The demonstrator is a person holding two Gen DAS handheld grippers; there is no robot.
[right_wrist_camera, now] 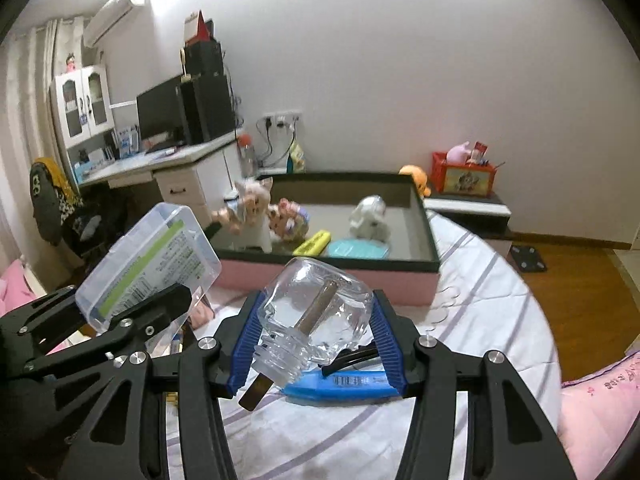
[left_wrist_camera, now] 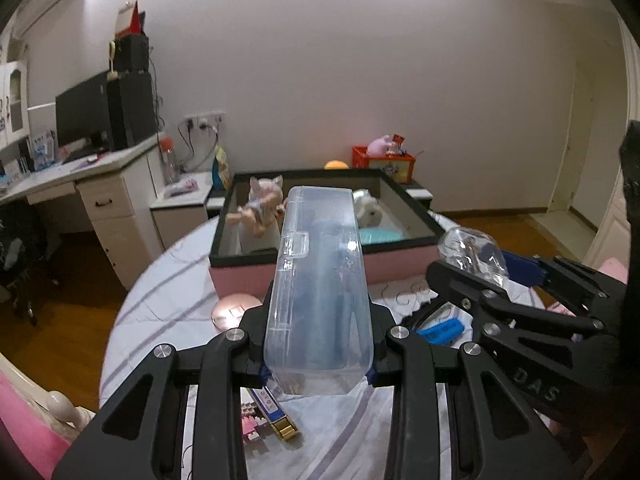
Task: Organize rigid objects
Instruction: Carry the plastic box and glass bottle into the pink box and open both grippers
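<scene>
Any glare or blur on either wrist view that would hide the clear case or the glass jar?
Left wrist view: a small bright glint on the clear plastic case, edges sharp; the glass jar looks smeared at the right. Right wrist view: glass jar sharp, faint reflections; strong ceiling glare top left; fisheye bends the pink box.

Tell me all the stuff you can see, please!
Plastic case: one, clear, held in the left tool.
Glass jar: one, clear, held in the right tool.
Tray: one, pink with a black rim, on the bed.
Stuffed toys: three, white and tan, in the tray.
Highlighter: one, yellow, in the tray.
Blue case: one, on the bed under the jar.
Left tool: black.
Right tool: black, blue pads.
</scene>
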